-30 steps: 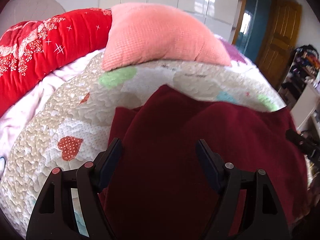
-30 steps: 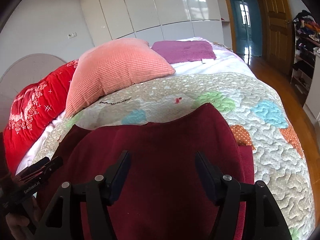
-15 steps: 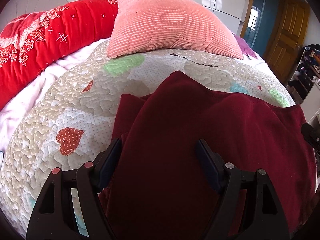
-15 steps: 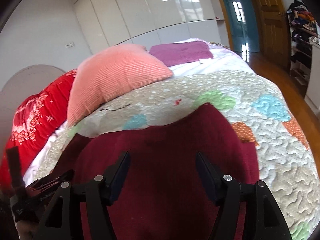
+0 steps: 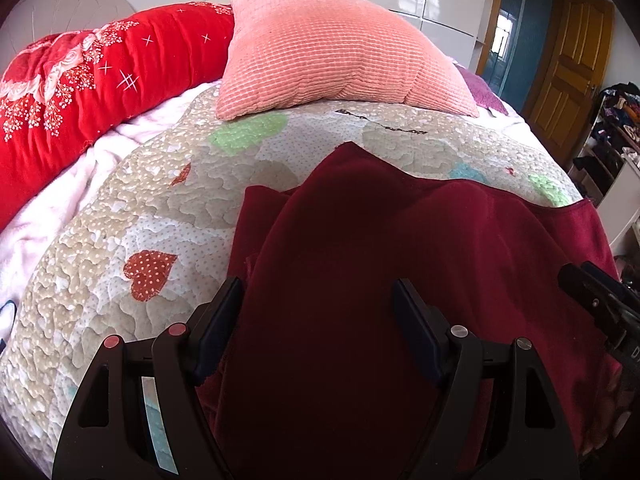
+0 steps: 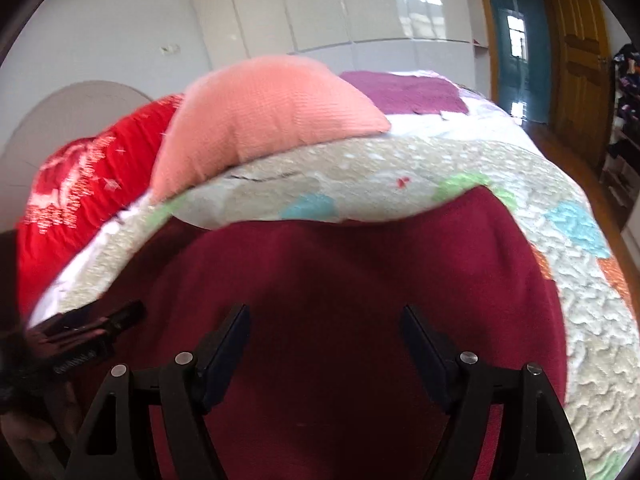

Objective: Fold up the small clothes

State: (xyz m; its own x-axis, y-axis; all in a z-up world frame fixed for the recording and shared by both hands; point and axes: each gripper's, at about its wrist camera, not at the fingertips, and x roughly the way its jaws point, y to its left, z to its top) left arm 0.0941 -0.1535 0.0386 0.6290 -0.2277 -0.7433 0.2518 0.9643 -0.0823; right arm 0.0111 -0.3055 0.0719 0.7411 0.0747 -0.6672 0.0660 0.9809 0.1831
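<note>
A dark red garment [image 5: 360, 260] lies spread on the patterned quilt [image 5: 132, 208], part of it folded over so a lower layer shows along its left edge. My left gripper [image 5: 318, 296] hovers over its left part, jaws wide apart, nothing pinched. In the right wrist view the same dark red garment [image 6: 340, 280] fills the lower half. My right gripper [image 6: 326, 322] hangs above it with jaws opening, only flat cloth beneath them. The right gripper's tip [image 5: 592, 300] shows at the left view's right edge. The left gripper [image 6: 92, 336] shows at the right view's left edge.
A salmon pillow [image 5: 332, 56] and a red flowered duvet [image 5: 88, 84] lie at the far side of the bed. A purple cloth [image 6: 404, 92] lies behind the pillow. White wardrobe doors [image 6: 340, 8], a wooden door [image 5: 568, 72] and cluttered shelves [image 5: 612, 120] stand beyond.
The right view has shifted and blurred as that hand moved, and its jaws stand slightly wider. The left view tilted a little; the garment lies as before.
</note>
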